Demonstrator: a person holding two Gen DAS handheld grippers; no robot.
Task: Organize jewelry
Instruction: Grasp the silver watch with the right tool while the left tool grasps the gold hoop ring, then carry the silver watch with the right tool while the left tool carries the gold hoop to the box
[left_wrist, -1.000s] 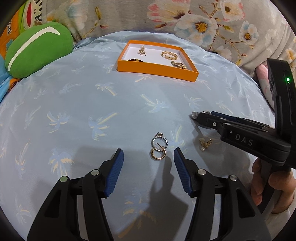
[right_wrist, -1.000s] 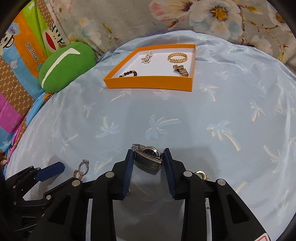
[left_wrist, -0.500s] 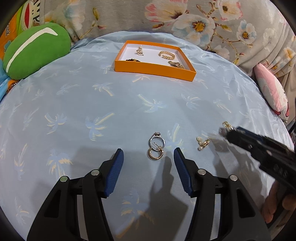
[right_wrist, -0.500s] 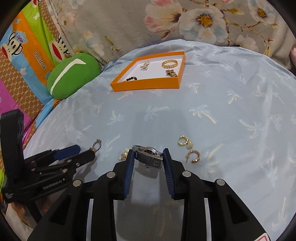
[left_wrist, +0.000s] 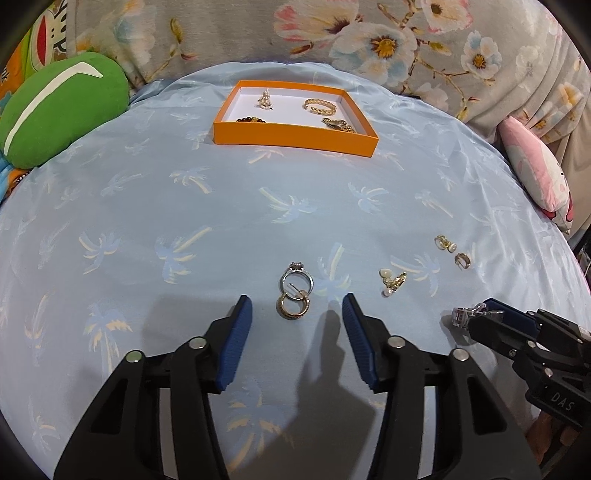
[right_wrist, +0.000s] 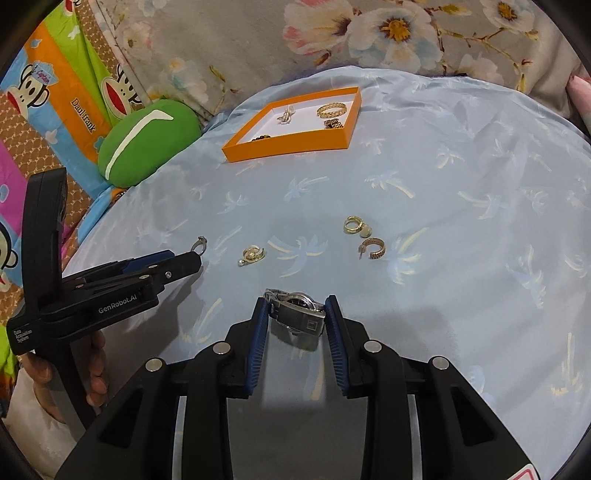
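My right gripper (right_wrist: 293, 310) is shut on a silver watch (right_wrist: 297, 314) and holds it above the blue cloth; it also shows at the right of the left wrist view (left_wrist: 476, 317). My left gripper (left_wrist: 297, 306) is open and empty, just behind a silver ring (left_wrist: 296, 282) and a gold hoop earring (left_wrist: 292, 307). An orange tray (left_wrist: 295, 138) at the far side holds a gold bracelet (left_wrist: 320, 105), a bead bracelet (left_wrist: 251, 119) and other pieces. Pearl earrings (left_wrist: 392, 282) and two more earrings (left_wrist: 452, 251) lie to the right.
A green cushion (left_wrist: 55, 107) lies at the far left, a pink cushion (left_wrist: 539, 177) at the right. A floral fabric backs the blue cloth-covered surface (left_wrist: 184, 203). A cartoon-print sheet (right_wrist: 44, 110) hangs at the left.
My right gripper has drawn back toward the near edge with the watch in it, away from the tray. My left gripper has stayed open in nearly the same place.
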